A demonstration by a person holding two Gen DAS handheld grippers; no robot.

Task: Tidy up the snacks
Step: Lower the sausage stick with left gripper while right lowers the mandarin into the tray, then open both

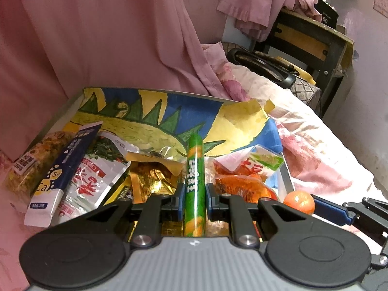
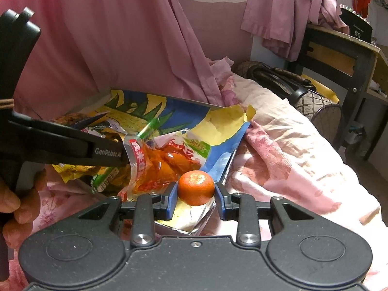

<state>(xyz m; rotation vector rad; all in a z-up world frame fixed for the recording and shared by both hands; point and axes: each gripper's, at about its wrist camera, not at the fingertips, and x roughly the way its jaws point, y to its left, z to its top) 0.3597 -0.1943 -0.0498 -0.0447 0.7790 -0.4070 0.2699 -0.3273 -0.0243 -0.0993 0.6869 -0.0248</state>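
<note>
The left gripper (image 1: 194, 194) clamps a green sausage stick (image 1: 194, 181) above snack packets (image 1: 97, 169).

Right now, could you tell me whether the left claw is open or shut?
Shut: the left claw has both blue pads pressed against the green stick snack.

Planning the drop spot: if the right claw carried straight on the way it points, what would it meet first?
Probably the painted tray floor just past the mandarin held in the right claw; the orange snack packet lies slightly left. Depth is unclear.
</note>
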